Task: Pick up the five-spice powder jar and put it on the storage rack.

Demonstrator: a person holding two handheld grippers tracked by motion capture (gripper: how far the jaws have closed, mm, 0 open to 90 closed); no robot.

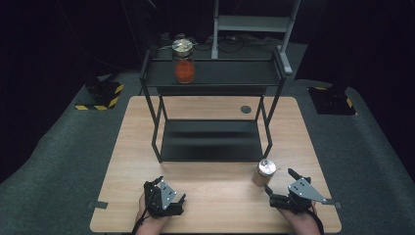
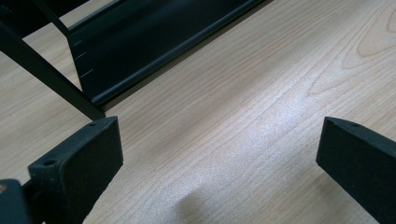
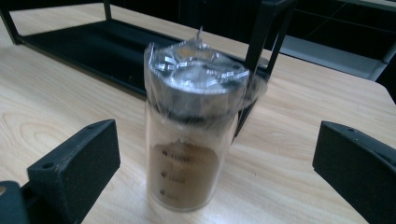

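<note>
- A clear plastic cylinder jar with brown powder in its lower part and crinkled film over its silver lid (image 3: 194, 126) stands upright on the pale wooden tabletop (image 1: 215, 196), just in front of the right front leg of the black metal two-tier shelf rack (image 1: 210, 142)
- The right tool (image 1: 280, 182) rests near the tabletop's front edge with its jaws spread wide and holding nothing; the jar (image 1: 264, 172) lies just ahead and slightly to its left, not yet between the jaws
- In the right gripper view the jar's long axis runs vertical, centred in the gap, so a straight push forward looks like the move needed
- The left tool (image 1: 177, 199) is also open and empty, well apart from the jar
- A second clear jar with orange contents (image 1: 184, 62) stands on the rack's top shelf
</note>
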